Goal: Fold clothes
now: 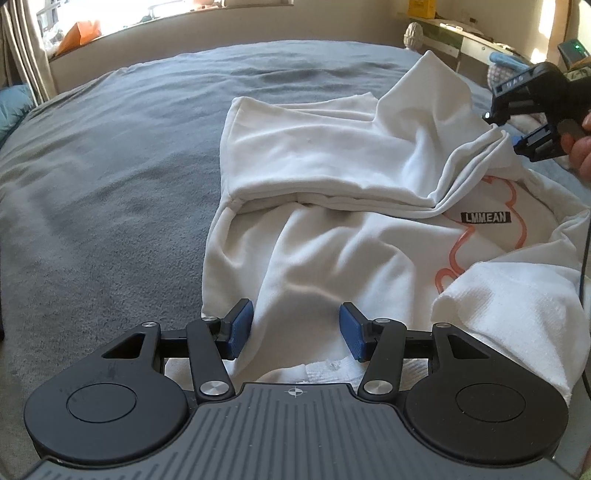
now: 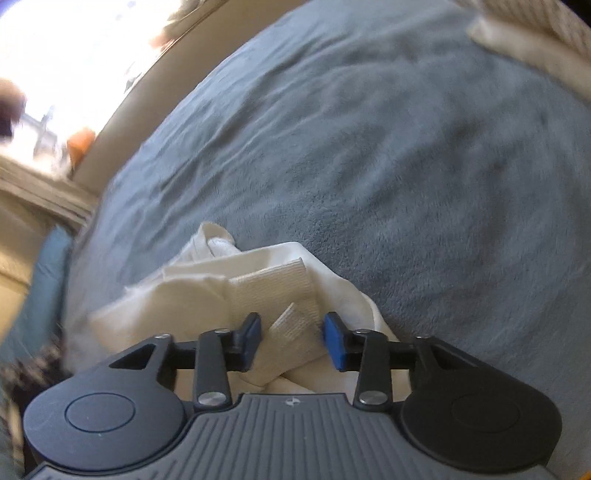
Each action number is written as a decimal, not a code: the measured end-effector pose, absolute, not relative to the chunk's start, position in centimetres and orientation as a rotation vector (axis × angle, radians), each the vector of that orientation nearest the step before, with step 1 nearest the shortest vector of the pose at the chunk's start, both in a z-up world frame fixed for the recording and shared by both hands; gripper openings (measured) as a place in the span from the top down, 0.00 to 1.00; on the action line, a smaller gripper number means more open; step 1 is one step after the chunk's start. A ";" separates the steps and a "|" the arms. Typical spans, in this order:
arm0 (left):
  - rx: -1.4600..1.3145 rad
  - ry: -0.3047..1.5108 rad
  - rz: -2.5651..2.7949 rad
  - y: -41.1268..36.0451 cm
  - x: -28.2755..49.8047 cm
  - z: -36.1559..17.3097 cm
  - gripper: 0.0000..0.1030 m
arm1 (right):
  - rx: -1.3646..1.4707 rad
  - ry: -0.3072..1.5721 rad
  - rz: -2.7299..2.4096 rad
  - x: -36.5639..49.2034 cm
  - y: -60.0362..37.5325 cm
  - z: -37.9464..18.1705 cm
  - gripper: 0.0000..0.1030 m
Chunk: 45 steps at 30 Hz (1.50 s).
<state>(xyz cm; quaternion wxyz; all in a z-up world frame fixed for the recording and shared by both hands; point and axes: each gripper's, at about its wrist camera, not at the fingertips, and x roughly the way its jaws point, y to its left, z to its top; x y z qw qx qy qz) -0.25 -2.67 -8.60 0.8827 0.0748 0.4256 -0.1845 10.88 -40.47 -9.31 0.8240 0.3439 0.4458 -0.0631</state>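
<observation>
Daylit, window (image 1: 122, 16) glare | fisheye-bent edges | right view motion-blurred

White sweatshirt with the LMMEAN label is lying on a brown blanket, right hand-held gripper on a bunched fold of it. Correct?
Not quite: the blanket is grey, as the left wrist view shows. The white sweatshirt with its LMMEAN label lies there, right hand-held gripper on the fold.

Left wrist cam sits low over the bed (image 1: 110, 166), tilted down along its fingers (image 1: 240, 325), facing the window. Right wrist cam is rolled and closer in, blurry. Both catch the white sweatshirt (image 1: 332, 155) (image 2: 192, 295) and the grey bedcover.
</observation>
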 end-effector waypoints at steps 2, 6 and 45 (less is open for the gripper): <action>0.159 0.884 -0.382 -2.8 -0.3 -8.6 0.50 | 0.699 0.939 -0.129 10.9 -40.3 -9.1 0.78; 0.161 0.881 -0.381 -2.8 -0.3 -8.7 0.49 | 0.683 0.873 -0.110 10.4 -40.3 -7.6 0.90; -0.132 0.854 -0.326 1.9 0.9 -8.5 0.50 | 0.358 0.553 0.691 24.4 -7.7 15.2 0.92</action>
